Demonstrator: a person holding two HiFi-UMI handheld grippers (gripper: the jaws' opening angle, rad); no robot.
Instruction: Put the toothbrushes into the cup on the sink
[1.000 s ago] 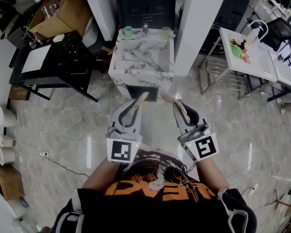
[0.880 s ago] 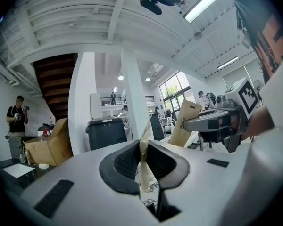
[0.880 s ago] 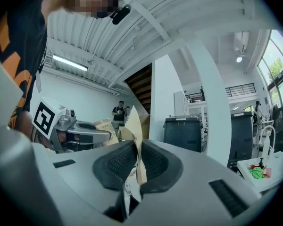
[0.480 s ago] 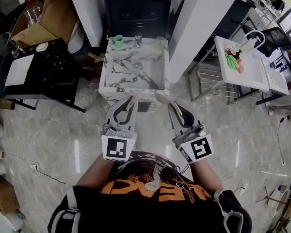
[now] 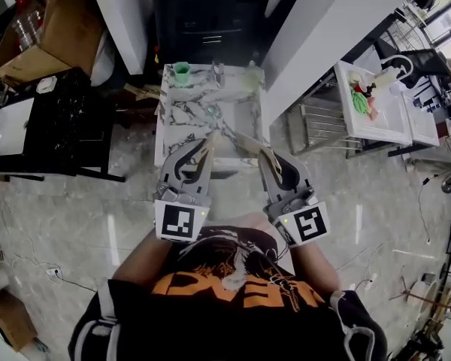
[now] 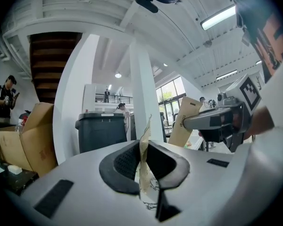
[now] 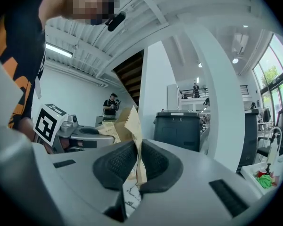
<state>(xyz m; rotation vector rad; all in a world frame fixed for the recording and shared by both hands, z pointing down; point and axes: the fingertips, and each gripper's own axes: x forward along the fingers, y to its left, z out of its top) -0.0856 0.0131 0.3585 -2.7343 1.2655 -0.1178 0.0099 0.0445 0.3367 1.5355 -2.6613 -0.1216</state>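
Observation:
Each gripper is shut on a thin brown paper packet; what is inside cannot be seen. In the head view my left gripper (image 5: 207,143) holds its packet (image 5: 211,138) just over the near edge of the marble sink (image 5: 173,119). My right gripper (image 5: 260,153) holds the other packet (image 5: 247,142) beside it. A green cup (image 5: 181,72) and a pale cup (image 5: 252,77) stand at the sink's far rim, either side of the tap (image 5: 218,69). The left gripper view shows the left gripper (image 6: 144,166) pinching the packet (image 6: 144,147). In the right gripper view, the right gripper (image 7: 137,167) grips its packet (image 7: 132,126).
A black table (image 5: 56,126) stands left of the sink, with cardboard boxes (image 5: 49,32) behind it. A white pillar (image 5: 316,43) rises right of the sink. Further right is a white table (image 5: 383,115) with green and red items. A dark bin (image 6: 101,133) stands ahead.
The sink has come nearer to both grippers in the head view, and their tips now reach its near edge. Both grips on the packets are unchanged.

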